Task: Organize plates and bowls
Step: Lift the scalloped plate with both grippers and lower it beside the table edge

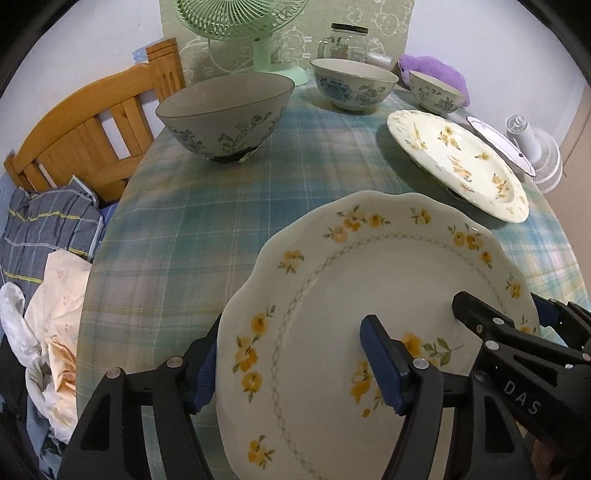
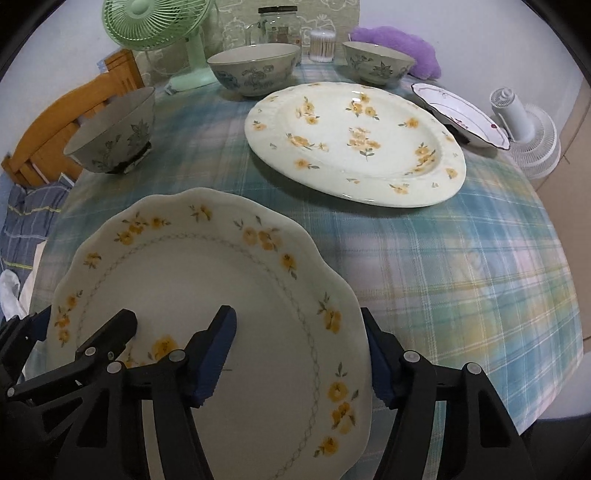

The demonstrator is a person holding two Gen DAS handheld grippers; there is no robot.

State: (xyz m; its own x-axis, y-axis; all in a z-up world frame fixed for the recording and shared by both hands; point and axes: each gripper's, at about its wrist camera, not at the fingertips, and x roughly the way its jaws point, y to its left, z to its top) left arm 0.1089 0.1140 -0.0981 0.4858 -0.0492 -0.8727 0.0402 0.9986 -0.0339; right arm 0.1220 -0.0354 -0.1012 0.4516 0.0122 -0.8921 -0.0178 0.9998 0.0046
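A scalloped white plate (image 1: 351, 277) (image 2: 192, 277) with yellow flowers lies at the near edge of the plaid table. My left gripper (image 1: 291, 332) straddles its left rim, one finger outside the rim and one over the plate's face, open. My right gripper (image 2: 297, 314) straddles the right rim the same way, also open. Behind it lie an oval flowered platter (image 2: 354, 144), a small dark-rimmed dish (image 2: 461, 114), a grey bowl (image 1: 225, 114), a blue-flowered bowl (image 1: 351, 85) and a smaller bowl (image 1: 436, 92).
A green fan (image 2: 155, 22), a glass jar (image 2: 277, 26), a cotton-swab tub (image 2: 323, 46) and a purple plush (image 2: 402, 48) stand at the table's back. A white fan (image 2: 524, 136) is off the right edge. A wooden chair (image 1: 85, 140) and bedding (image 1: 44, 229) are on the left.
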